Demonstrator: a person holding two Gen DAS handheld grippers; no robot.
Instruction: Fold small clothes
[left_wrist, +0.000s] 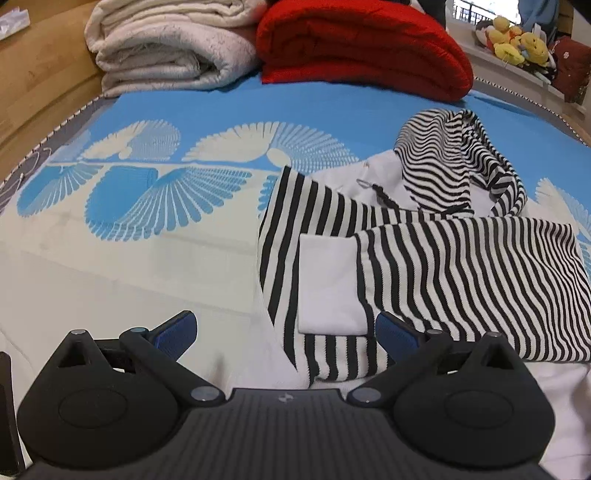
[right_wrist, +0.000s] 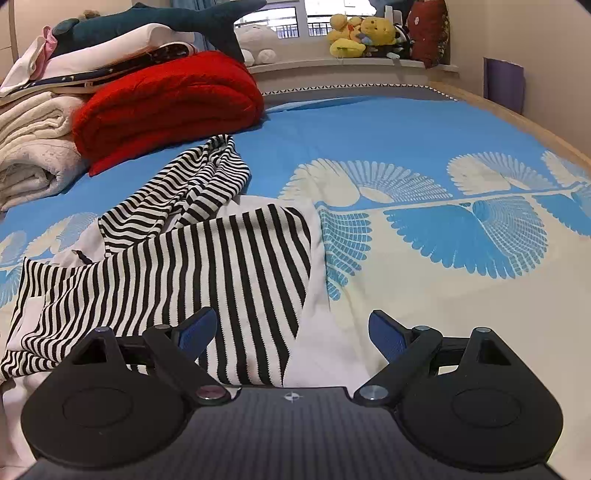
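While both tools (left_wrist: 286, 338) (right_wrist: 291, 334) gape, striped hoodie (left_wrist: 461, 266) lies on bedspread (left_wrist: 221, 110).

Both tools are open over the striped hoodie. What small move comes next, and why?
Probably lower both tools onto the near hem and pinch it. The striped hoodie lies with sleeves folded in, hood still loose at the far end. Left tool and right tool hang open, holding nothing.

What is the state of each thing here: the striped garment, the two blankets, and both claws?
Striped hooded garment: lying on the bed, sleeves folded across the body, hood crumpled, not yet fully folded.
Red blanket: folded, on the bed.
White blanket: folded, beside the red one.
Left claw: open, holding nothing, above the garment's lower edge.
Right claw: open, holding nothing, above the garment's edge.
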